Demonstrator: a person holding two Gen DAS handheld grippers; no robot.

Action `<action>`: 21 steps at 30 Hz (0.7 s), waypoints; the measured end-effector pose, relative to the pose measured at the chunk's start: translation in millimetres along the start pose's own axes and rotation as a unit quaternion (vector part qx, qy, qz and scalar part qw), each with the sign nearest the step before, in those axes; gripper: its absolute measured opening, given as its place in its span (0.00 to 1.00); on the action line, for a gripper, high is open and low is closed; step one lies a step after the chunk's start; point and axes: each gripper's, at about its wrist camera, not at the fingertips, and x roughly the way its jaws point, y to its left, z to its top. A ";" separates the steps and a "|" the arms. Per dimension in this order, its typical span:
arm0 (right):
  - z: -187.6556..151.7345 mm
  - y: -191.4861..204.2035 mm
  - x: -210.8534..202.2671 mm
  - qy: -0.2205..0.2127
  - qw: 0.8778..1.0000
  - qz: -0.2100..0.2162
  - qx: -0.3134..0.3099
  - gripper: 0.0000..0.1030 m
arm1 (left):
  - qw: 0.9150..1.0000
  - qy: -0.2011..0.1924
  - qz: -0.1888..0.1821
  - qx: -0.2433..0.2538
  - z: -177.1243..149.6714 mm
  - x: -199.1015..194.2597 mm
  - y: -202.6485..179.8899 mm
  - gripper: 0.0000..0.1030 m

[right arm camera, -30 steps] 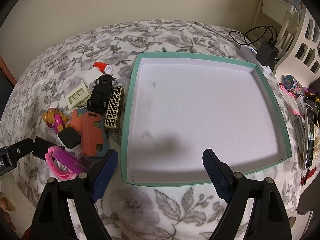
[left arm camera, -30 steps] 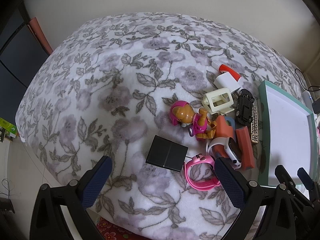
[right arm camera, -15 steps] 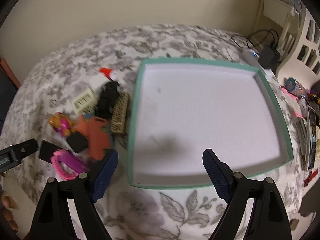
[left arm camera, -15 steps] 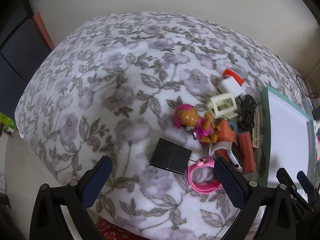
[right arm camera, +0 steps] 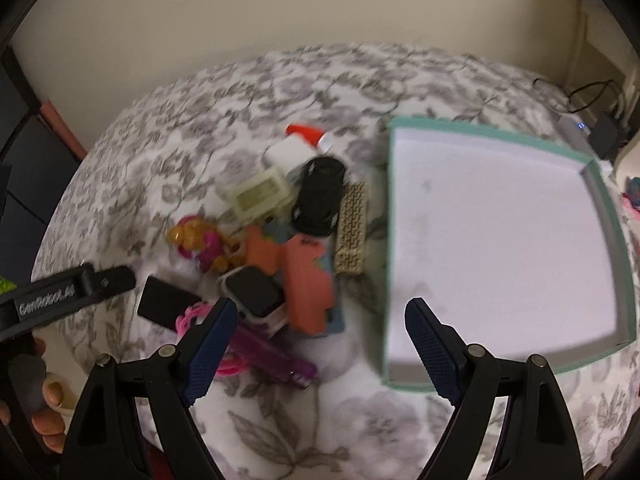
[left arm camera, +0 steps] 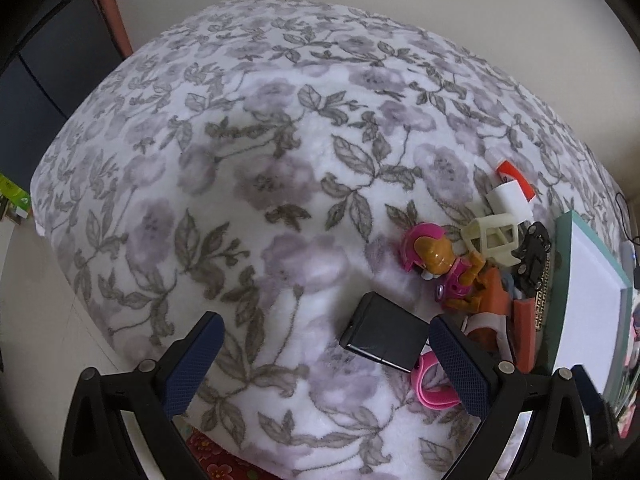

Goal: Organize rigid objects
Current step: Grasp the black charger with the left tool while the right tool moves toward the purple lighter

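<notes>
A heap of small rigid objects lies on the floral blanket (left arm camera: 248, 184): a pink and orange toy pup (left arm camera: 434, 260), a black flat box (left arm camera: 384, 334), a cream plastic frame (left arm camera: 494, 236), a black toy car (right arm camera: 320, 196), a smartwatch (right arm camera: 256, 294), an orange block (right arm camera: 310, 284) and a pink band (left arm camera: 434, 386). My left gripper (left arm camera: 326, 364) hangs open just short of the black box. Over the blanket between the heap and the teal tray (right arm camera: 600, 184), my right gripper (right arm camera: 320, 350) is open and holds nothing. The tray holds nothing.
A white and red glue bottle (right arm camera: 308, 134), a patterned tan bar (right arm camera: 352, 228) and a purple lighter-like piece (right arm camera: 276, 356) lie in the heap. Cables and a black charger (right arm camera: 610, 136) sit beyond the tray. A hand (right arm camera: 44, 404) holds the left tool. The bed edge drops off at the left.
The left gripper has moved forward and left toward the black box. The right gripper has swung left from over the tray toward the heap; its view is blurred by motion.
</notes>
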 end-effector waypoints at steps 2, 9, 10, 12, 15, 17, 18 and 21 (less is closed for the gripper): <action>-2.3 1.3 5.3 0.015 1.000 0.008 0.007 0.84 | 1.000 0.010 -0.001 0.008 1.0 6.9 -4.4 1.00; -7.2 3.9 11.4 0.031 0.999 0.002 0.018 0.84 | 0.998 0.045 -0.008 0.038 0.3 32.9 -22.5 1.00; -7.4 3.3 11.0 0.032 0.999 0.003 0.019 0.84 | 0.998 0.048 -0.010 0.040 -0.3 35.3 -24.4 1.00; -7.4 2.6 10.5 0.033 0.999 0.001 0.022 0.84 | 0.997 0.052 -0.010 0.048 -1.6 39.3 -28.8 1.00; -7.4 1.5 10.1 0.034 0.999 -0.002 0.024 0.84 | 0.997 0.055 -0.004 0.057 -2.4 44.4 -34.4 0.99; -7.5 2.0 10.3 0.034 0.999 -0.005 0.022 0.84 | 0.997 0.054 -0.002 0.059 -3.1 44.9 -36.3 0.99; -7.7 2.3 10.4 0.034 0.999 -0.006 0.022 0.84 | 0.997 0.053 -0.002 0.060 -3.3 45.4 -34.9 0.96; -7.4 1.8 9.5 0.035 0.999 -0.003 0.025 0.84 | 0.996 0.054 -0.002 0.068 -5.1 43.4 -33.1 0.90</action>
